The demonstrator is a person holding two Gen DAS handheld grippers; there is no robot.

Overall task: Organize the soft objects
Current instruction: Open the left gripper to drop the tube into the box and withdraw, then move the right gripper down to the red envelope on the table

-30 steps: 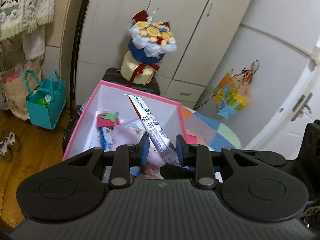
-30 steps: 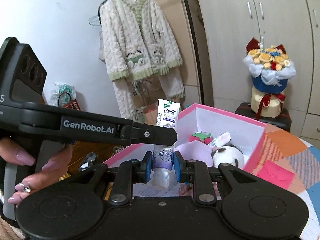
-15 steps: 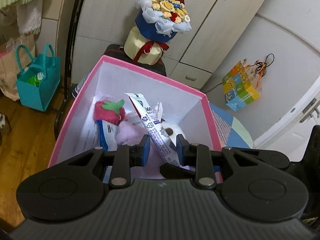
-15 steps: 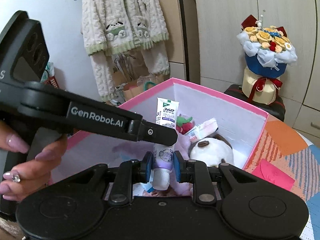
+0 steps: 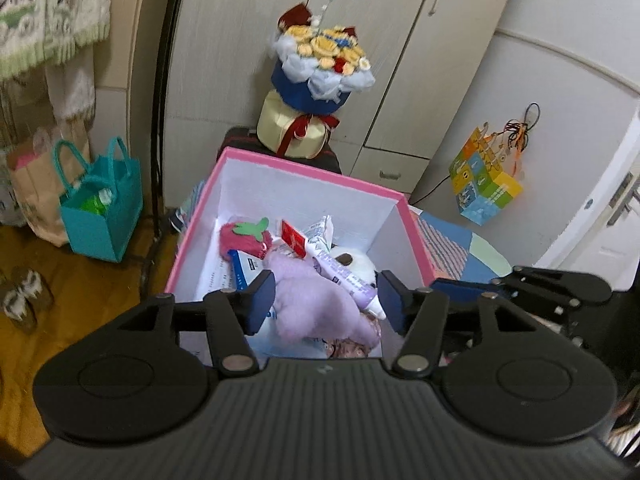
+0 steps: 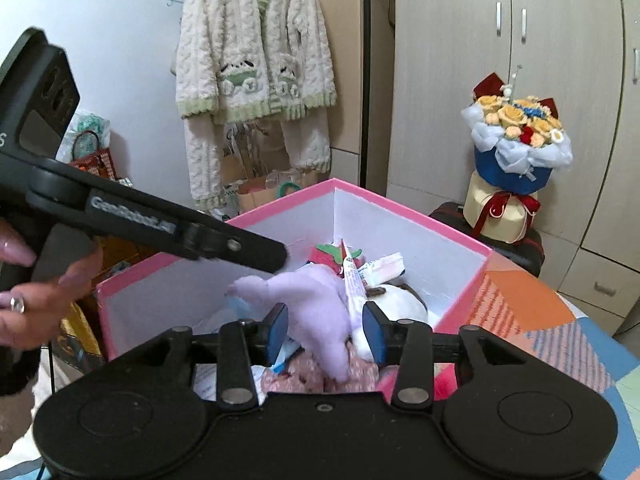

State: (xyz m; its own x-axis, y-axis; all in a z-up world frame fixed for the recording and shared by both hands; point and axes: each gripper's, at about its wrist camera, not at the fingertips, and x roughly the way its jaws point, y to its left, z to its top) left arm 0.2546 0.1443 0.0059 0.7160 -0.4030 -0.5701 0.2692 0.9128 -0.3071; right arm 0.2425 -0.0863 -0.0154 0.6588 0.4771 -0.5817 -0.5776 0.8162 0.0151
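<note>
1. Toothpaste tube [image 5: 340,268]: lies inside the pink box [image 5: 304,166], resting across the purple plush toy [image 5: 316,300] and against the white plush toy [image 5: 354,262]. In the left wrist view its long axis runs diagonally, with the cap end low at the right near the camera and the flat crimped end up toward the box's far wall. In the right wrist view the tube [image 6: 352,280] stands steeply tilted, crimped end uppermost.
2. Tube appearance: white and lilac body with small print, pale cap, red patch near the crimped end. The print is too small to read.
3. Hidden or unclear: the tube's lower end in the right wrist view is lost between the two plush toys [image 6: 316,304]. The box floor is mostly covered. Papers and packets under the toys are only partly visible.
4. Other box contents: red strawberry plush [image 5: 246,238] toward the far left corner.
5. Left gripper [image 5: 326,300]: jaws spread wide, nothing between the pads, above the box's near edge.
6. Right gripper [image 6: 326,330]: jaws likewise parted, grasping nothing, above the near side of the box [image 6: 408,210].
7. Surroundings: flower bouquet [image 5: 320,64] behind the box; teal bag [image 5: 100,204] on the floor.
</note>
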